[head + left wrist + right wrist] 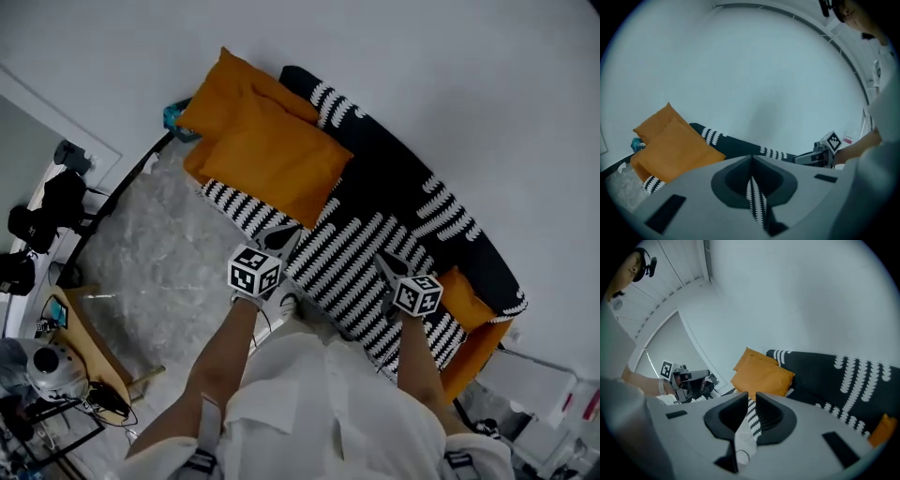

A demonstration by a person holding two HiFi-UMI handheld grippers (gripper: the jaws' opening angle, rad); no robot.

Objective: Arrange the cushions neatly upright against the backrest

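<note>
Two orange cushions piled on sofa

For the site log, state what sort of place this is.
Probably a living-room corner: a black fabric sofa with white stripe patterns, square orange fabric cushions on it, and a shaggy grey rug in front.

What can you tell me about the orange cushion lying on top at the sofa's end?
The top orange cushion is a plump, plain fabric rectangle, slightly creased. It lies slanted rather than upright, overlapping a second orange cushion behind it, its lower corner resting on the black-and-white patterned sofa.
</note>
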